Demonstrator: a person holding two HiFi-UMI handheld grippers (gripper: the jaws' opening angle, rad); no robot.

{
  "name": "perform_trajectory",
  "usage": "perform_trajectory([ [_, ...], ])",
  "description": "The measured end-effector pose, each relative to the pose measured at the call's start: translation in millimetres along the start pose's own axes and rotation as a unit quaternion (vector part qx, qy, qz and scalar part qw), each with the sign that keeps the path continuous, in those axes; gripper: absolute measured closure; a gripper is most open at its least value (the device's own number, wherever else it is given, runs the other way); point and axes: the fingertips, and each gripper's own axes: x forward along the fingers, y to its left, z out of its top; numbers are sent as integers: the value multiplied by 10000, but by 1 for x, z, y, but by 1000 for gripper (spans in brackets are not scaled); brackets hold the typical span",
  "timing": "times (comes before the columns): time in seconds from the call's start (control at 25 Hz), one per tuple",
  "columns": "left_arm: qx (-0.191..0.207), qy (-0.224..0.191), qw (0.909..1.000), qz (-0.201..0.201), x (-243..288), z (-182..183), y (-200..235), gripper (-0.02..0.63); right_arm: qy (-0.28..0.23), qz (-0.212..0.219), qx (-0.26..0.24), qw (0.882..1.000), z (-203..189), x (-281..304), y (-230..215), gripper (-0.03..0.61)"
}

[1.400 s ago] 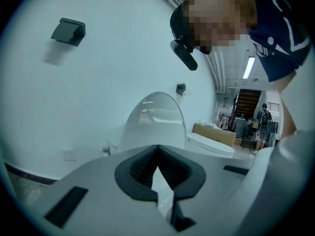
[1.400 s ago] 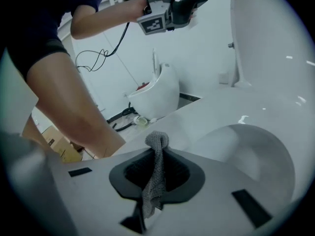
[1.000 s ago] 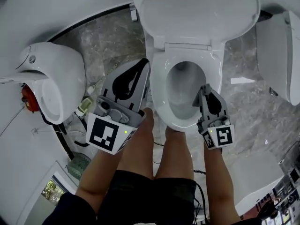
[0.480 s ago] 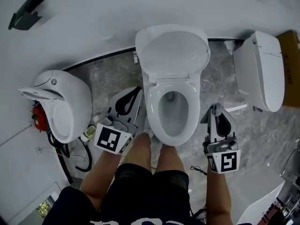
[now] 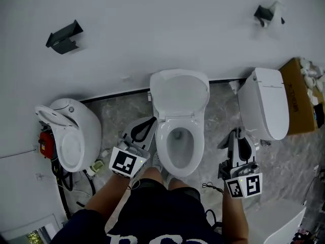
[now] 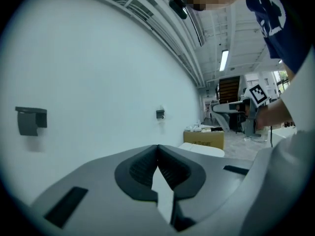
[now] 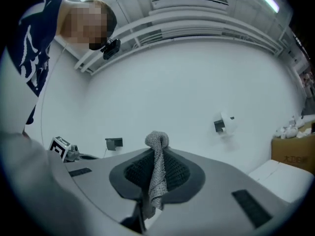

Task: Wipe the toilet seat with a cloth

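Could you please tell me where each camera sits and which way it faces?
Head view: on the person's head, looking steeply down at the toilet; forearms, left gripper and right gripper show.
Left gripper view: on the left gripper, facing the white wall past shut, empty jaws; shirt shows.
Right gripper view: on the right gripper, facing the same wall; jaws shut on the cloth.
Shared: all three show the wall bracket.

On marbled grey floor, against white wall: rounded white toilet at left, red object just beside it; closed white toilet at right, cardboard box beside it. Mounted on wall: dark bracket, paper holder.
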Motion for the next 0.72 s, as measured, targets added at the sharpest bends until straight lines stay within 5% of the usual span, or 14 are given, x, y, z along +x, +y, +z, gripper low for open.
perform_trajectory([
  [0.32,-225,-386,9979,472,-41,50,-14,600,-145,156,-364,9991,47,-38,28,525],
  [0.72,-292,-595,9970,404,-55,72,-45,600,-35,333,-699,9970,59,-54,47,523],
])
